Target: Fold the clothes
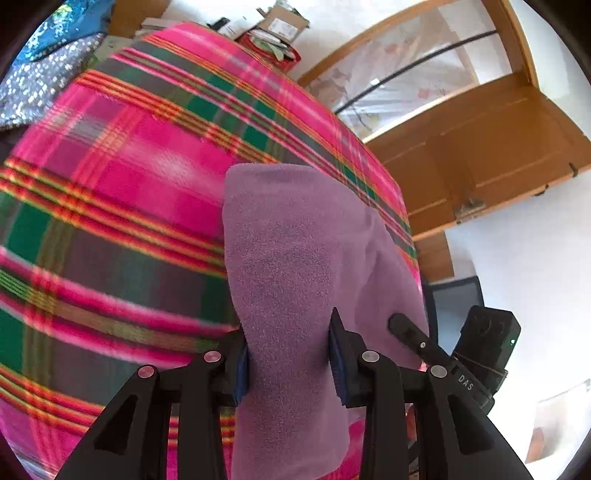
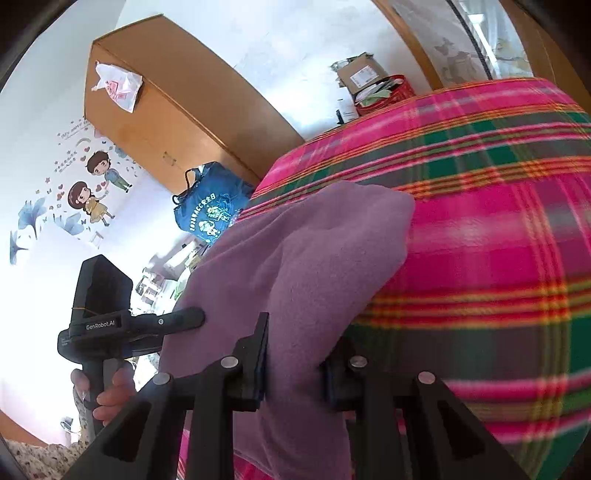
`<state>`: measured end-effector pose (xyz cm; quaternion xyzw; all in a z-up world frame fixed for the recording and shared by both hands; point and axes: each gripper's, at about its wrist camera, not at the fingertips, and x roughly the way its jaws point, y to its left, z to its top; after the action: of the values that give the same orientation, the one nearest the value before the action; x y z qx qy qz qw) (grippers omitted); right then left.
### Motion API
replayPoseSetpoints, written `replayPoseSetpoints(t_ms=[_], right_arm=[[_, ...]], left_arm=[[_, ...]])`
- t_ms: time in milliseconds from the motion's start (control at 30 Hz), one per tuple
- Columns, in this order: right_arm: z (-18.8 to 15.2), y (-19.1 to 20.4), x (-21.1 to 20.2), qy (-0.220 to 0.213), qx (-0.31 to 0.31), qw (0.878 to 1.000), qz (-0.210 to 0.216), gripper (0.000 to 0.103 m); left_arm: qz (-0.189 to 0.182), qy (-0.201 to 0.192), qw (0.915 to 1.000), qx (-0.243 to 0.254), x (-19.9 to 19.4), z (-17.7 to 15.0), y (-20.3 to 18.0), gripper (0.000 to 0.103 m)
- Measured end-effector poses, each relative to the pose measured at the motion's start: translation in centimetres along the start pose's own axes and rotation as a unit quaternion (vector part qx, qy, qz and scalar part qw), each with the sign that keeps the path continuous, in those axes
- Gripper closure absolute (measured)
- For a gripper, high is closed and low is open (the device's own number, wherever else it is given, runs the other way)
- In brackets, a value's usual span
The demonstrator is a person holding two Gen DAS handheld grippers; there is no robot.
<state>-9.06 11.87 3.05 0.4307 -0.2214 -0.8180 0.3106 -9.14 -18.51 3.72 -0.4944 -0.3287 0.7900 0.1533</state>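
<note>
A purple fleece garment (image 1: pixel 295 251) hangs lifted over the pink plaid bedspread (image 1: pixel 110 184). My left gripper (image 1: pixel 290 363) is shut on the purple garment's near edge, cloth bunched between its blue pads. My right gripper (image 2: pixel 295 363) is shut on the same garment (image 2: pixel 295 258), with cloth passing between its fingers. In the left wrist view the right gripper (image 1: pixel 410 332) shows at the garment's right edge. In the right wrist view the left gripper (image 2: pixel 184 317) shows at the garment's left edge, held by a hand. The garment's far end rests folded on the bedspread (image 2: pixel 498 221).
A wooden door and window frame (image 1: pixel 480 147) stand beyond the bed's right side. A cardboard box and red basket (image 1: pixel 277 33) sit past the far end. A wooden wardrobe (image 2: pixel 166 103) and a blue bag (image 2: pixel 210 206) stand to the left. Sequined cloth (image 1: pixel 33 85) lies far left.
</note>
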Motion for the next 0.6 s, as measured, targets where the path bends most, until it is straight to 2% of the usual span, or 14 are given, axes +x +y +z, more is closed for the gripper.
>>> replayPoseSetpoints(t_ms=[233, 433, 600], right_arm=[[1.9, 2.3, 5.1, 0.015, -0.011, 1.000, 0.002, 0.079], [3.5, 3.6, 9.3, 0.017, 0.005, 1.000, 0.020, 0.079], [5.0, 5.0, 11.9, 0.012, -0.006, 1.000, 0.013, 0.079]], left_arm=[[0.034, -0.026, 0.9991, -0.007, -1.7, 3.3, 2.5, 0.067], [0.045, -0.041, 0.9976, -0.035, -2.3, 5.8, 5.8, 0.067], [0.054, -0.057, 0.9962, -0.039, -2.7, 7.7, 7.3, 0.067]])
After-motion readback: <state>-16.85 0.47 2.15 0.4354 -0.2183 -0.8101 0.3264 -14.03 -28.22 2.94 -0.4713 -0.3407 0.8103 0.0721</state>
